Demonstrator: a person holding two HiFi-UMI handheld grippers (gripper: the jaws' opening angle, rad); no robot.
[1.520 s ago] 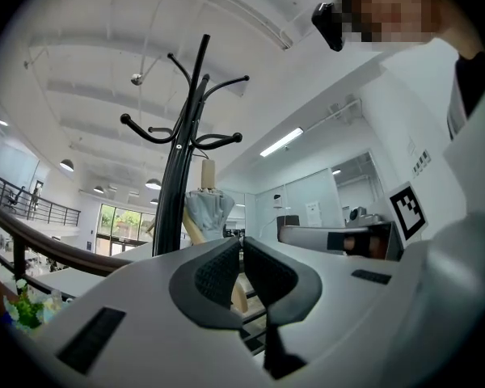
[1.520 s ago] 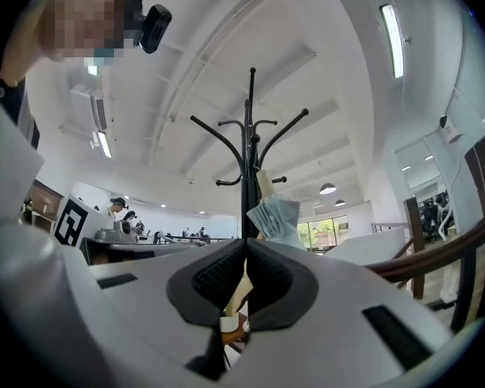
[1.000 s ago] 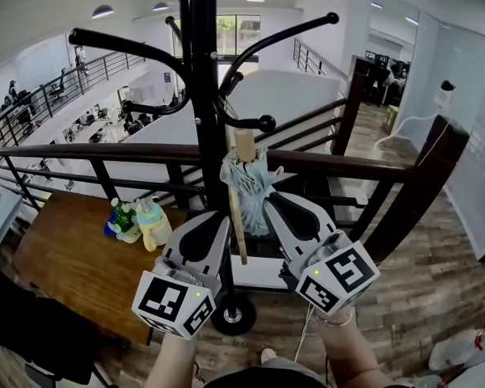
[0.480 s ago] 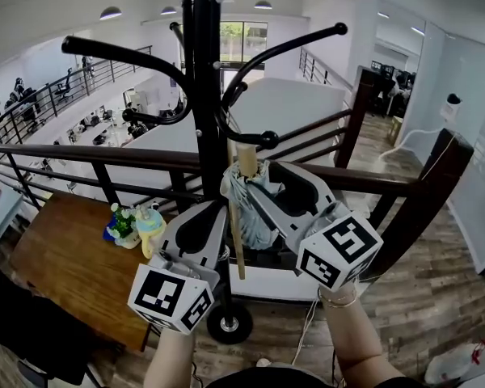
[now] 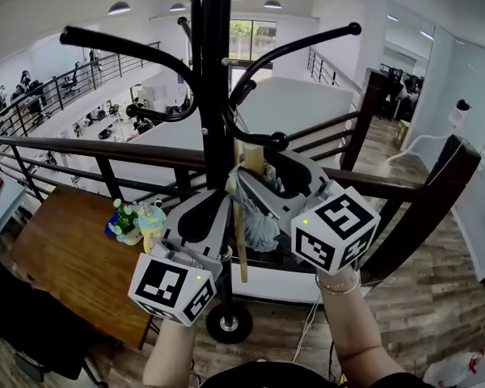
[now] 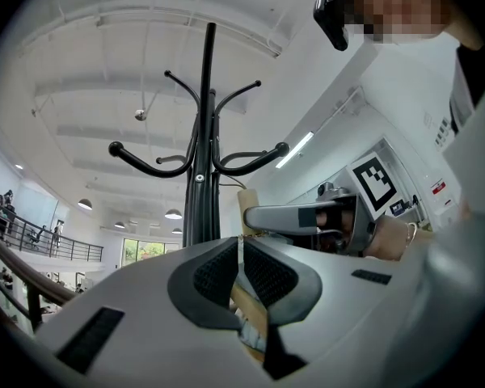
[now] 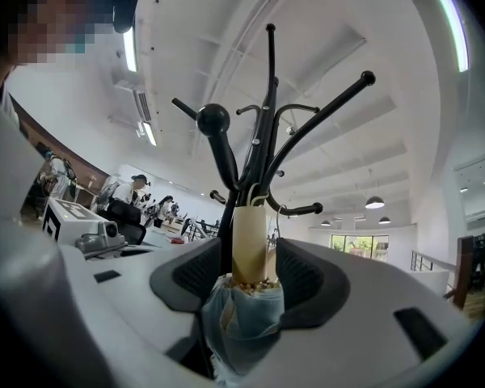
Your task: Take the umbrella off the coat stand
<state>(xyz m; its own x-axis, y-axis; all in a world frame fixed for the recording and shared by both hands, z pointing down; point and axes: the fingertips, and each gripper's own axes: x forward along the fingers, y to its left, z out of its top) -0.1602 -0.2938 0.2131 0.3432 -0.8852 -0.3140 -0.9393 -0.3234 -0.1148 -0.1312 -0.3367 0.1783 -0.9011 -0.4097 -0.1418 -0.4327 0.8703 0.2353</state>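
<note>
The folded pale-blue umbrella (image 5: 255,208) hangs at the middle of the head view, its cord loop (image 7: 259,194) over a ball-tipped hook (image 5: 263,142) of the black coat stand (image 5: 214,95). The right gripper (image 7: 248,253) has just been spreading its jaws, and they stand released either side of the wooden handle (image 5: 253,158), pads not pressing it. The left gripper (image 6: 241,253), lower left, is clenched with nothing I can make out between its pads. I'd worry that a lift now would leave the umbrella behind. A loose pinch might let the smooth handle slip, or the loop could snag the hook's ball and tug the stand.
</note>
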